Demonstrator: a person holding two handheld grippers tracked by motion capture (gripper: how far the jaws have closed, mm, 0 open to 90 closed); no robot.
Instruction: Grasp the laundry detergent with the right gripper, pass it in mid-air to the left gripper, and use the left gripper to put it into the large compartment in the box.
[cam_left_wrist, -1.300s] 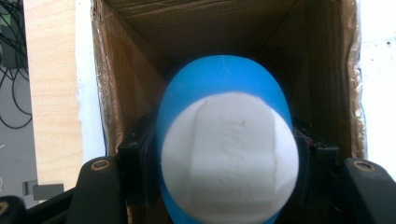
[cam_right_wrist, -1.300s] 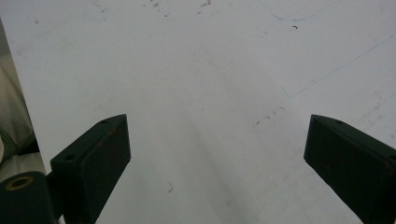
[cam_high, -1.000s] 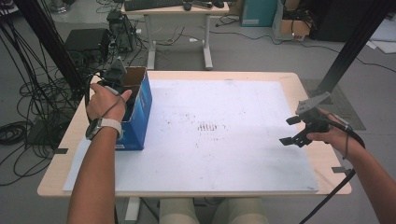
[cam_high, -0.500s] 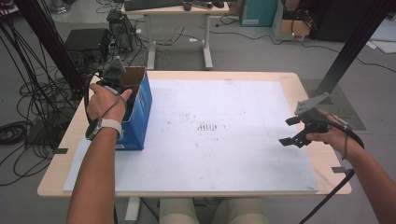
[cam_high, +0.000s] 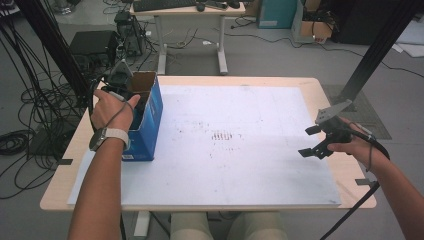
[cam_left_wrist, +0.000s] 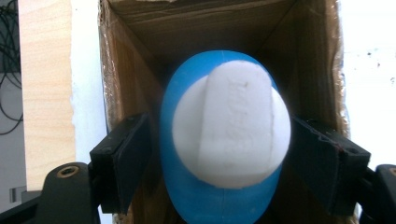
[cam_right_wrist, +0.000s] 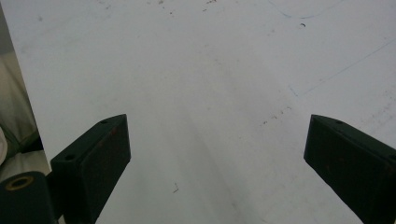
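Observation:
My left gripper (cam_high: 141, 101) points down into an open blue cardboard box (cam_high: 150, 125) at the table's left side, with the person's left hand over it. In the left gripper view a rounded blue and white object (cam_left_wrist: 224, 140) lies inside the brown box interior (cam_left_wrist: 140, 37), between the jaws of the left gripper (cam_left_wrist: 219, 154). The jaws have just been opening and the pads stand slightly off the object's sides. My right gripper (cam_high: 311, 141) hovers open over the white sheet near the right edge. Nothing lies between the wide-apart jaws of the right gripper (cam_right_wrist: 217, 154).
A large white sheet (cam_high: 240, 165) with faint marks covers most of the wooden table (cam_high: 345, 100). Behind the table are a desk, black boxes and many cables on the floor at the left. A black pole slants at the right rear.

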